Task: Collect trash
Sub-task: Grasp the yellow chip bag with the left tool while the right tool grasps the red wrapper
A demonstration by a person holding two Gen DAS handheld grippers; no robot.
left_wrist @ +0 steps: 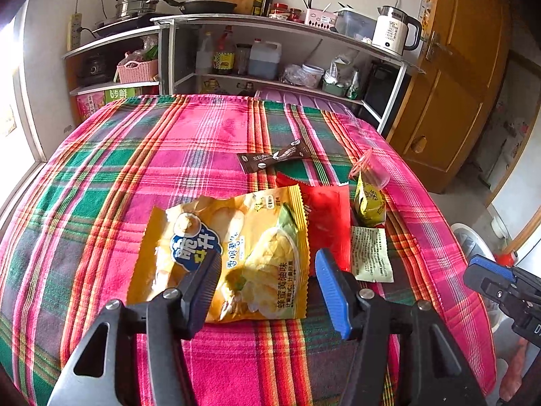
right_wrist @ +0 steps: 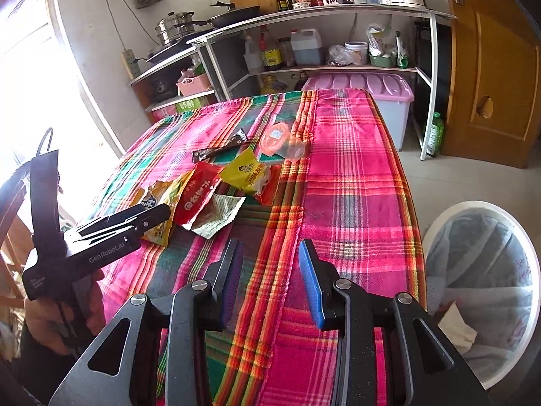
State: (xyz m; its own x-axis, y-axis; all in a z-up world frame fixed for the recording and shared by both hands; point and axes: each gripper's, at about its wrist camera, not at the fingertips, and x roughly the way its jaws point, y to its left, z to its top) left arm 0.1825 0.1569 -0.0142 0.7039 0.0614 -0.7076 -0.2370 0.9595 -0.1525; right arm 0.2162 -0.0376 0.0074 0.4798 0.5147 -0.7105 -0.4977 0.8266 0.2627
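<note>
Left gripper (left_wrist: 267, 277) is hanging over the near edge of the yellow chip bag (left_wrist: 230, 253) with its jaws spread wide and nothing between the pads yet; the bag is lying flat on the plaid tablecloth (left_wrist: 135, 155), at the near-left end of the trash pile. To take it cleanly, I'd say the jaws should be coming down on the bag's near crimped edge, one finger sliding under it, since a flat foil bag gives little to pinch from above. Overlapping the bag's right side is the red wrapper (left_wrist: 328, 216), so a pinch kept to the left half of the bag looks safer against dragging that along. Beyond it the white printed sachet (left_wrist: 372, 253) and the yellow-green packet (left_wrist: 368, 203) are sitting just beside each other, with the brown stick sachet (left_wrist: 270, 159) and a clear plastic cup (left_wrist: 372, 169) farther back. Right gripper (right_wrist: 270, 280) is hovering over bare cloth, jaws partly open and empty, well clear of the pile. Off the table's right side the lined white bin (right_wrist: 483, 291) is standing open on the floor, a short carry for whichever hand lifts the bag.
</note>
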